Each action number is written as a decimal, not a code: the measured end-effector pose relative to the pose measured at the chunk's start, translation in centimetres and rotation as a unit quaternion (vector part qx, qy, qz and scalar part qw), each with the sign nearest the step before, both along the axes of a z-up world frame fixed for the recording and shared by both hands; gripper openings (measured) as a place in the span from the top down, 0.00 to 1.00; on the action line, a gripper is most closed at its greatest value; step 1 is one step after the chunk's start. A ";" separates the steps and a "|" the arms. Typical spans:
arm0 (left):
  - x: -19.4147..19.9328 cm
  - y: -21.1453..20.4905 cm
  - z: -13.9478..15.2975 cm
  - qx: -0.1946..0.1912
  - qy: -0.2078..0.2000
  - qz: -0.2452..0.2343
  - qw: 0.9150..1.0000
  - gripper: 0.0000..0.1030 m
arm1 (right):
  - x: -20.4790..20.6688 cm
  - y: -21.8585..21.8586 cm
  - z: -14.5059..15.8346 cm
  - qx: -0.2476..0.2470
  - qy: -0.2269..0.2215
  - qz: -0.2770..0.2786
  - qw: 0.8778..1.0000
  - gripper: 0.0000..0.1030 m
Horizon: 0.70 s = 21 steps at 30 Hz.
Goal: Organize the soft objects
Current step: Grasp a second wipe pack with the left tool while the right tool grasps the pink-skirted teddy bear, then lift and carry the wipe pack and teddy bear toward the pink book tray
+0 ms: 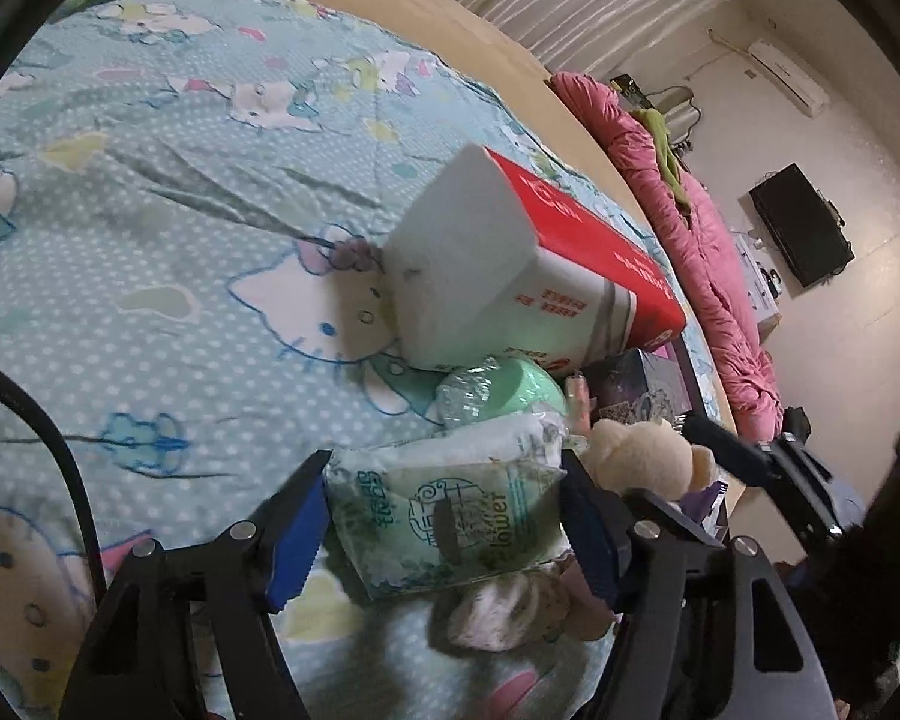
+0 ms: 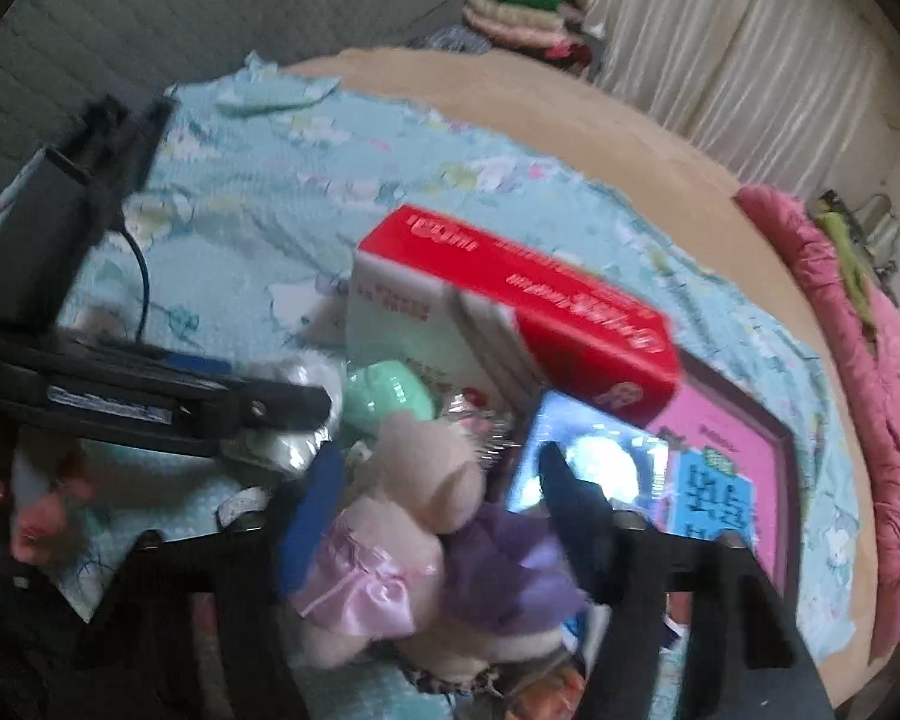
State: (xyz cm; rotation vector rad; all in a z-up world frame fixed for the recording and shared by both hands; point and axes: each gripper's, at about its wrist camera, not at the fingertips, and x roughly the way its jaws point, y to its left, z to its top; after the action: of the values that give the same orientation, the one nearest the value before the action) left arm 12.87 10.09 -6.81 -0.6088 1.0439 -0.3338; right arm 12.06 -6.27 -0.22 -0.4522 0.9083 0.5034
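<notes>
tissue pack [image 1: 444, 519]: green/clear wrap, soft; L gripper [image 1: 444, 531] pads pinch its sides
plush [image 2: 402, 516]: cream, pink dress; betw R gripper [image 2: 438, 516] fingers, contact unclear (blur)
room: open bedsheet [image 1: 150, 276] to left; red/white pack [image 1: 528, 276] close ahead

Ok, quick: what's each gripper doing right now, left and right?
Left gripper: closed on the green tissue pack.
Right gripper: around the plush toy; grip cannot be told, the frame is blurred.
</notes>
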 end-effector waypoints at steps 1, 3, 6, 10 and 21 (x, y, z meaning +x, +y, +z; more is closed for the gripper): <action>0.0 0.2 0.0 -0.001 0.001 0.001 1.000 0.31 | 0.2 0.4 -0.6 -0.012 0.006 0.005 1.000 0.43; -0.2 0.4 0.0 -0.004 0.000 0.002 1.000 0.31 | 0.6 1.0 -1.5 -0.027 0.013 0.007 1.000 0.43; -0.4 0.3 0.3 0.003 -0.005 0.001 1.000 0.31 | 1.1 1.2 -2.3 -0.019 0.024 0.004 1.000 0.52; -0.8 0.4 0.7 0.012 -0.013 0.003 1.000 0.31 | 1.6 0.5 -2.2 0.012 0.032 0.000 0.999 0.57; -2.8 1.0 2.8 0.032 -0.044 0.024 0.998 0.31 | 0.9 -1.5 1.9 0.113 0.003 -0.014 0.994 0.61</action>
State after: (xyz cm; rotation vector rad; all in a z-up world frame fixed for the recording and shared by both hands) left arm 10.09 11.05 -4.01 -0.5571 0.9495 -0.2817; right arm 12.97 -7.80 1.67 -0.2322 0.8507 0.5746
